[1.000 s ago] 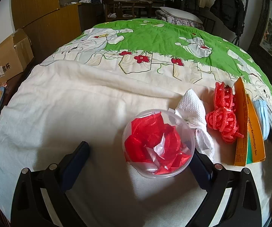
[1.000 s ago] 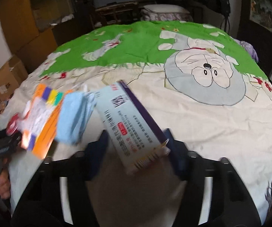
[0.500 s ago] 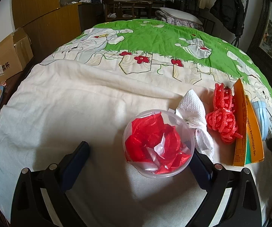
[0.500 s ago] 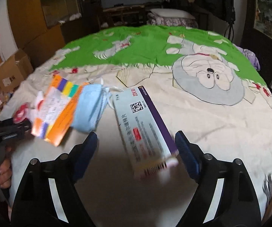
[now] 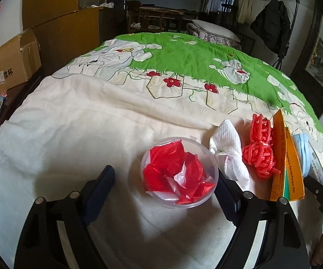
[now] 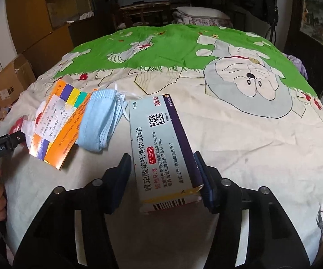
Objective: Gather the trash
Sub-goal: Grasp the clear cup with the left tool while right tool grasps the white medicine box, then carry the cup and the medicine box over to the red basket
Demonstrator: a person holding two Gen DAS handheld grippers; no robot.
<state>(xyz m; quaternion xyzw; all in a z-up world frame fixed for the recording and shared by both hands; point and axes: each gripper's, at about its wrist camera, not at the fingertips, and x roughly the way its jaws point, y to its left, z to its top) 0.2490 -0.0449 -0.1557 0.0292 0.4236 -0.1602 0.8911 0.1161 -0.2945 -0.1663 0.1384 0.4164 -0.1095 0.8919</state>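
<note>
My right gripper (image 6: 162,174) straddles the white-and-purple medicine box (image 6: 161,148), jaws apart, right pad touching its edge, not clamped yet. Left gripper (image 5: 164,188) jaws wide apart around the clear tub (image 5: 179,172) already stuffed with red wrapper. Still loose on the bed (image 5: 71,134): tissue (image 5: 228,148) at 1 o'clock, red mesh (image 5: 260,152), orange box (image 5: 287,168), blue mask (image 6: 101,121) at 11 o'clock. Mostly left to do.

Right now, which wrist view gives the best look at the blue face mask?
The right wrist view: the blue face mask lies folded in plain sight between the orange packet and the white medicine box. In the left wrist view only a sliver of the mask shows behind the orange packet, near the frame edge.
</note>
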